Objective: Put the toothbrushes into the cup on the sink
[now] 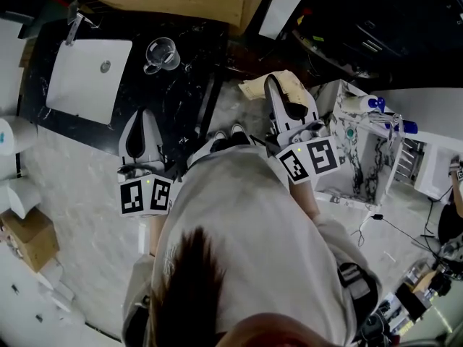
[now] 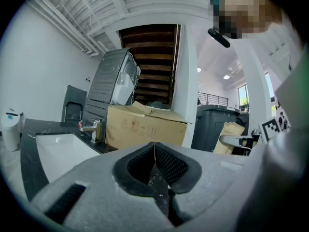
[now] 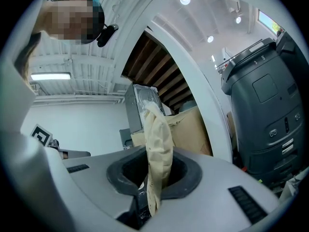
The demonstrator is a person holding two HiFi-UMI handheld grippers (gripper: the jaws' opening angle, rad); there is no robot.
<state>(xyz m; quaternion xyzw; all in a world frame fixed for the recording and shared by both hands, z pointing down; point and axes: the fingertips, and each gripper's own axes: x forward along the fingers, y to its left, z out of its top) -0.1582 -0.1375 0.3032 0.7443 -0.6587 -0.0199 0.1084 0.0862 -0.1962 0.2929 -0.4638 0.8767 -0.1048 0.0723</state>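
Cup [image 1: 162, 55] sits on the black counter [image 1: 184, 100] just right of the sink [image 1: 72, 85], empty as far as I can see. No toothbrushes in any view. L gripper [image 1: 142, 118], nearer me than the cup, has its jaws pressed together on nothing. R gripper [image 1: 275, 85], well right of the cup, is clamped on a cream cloth [image 3: 157, 139]. My read: shed that cloth away from the cup, find the brushes, pinch each mid-handle, come over the rim vertical & let go low. The glass looks tippy.
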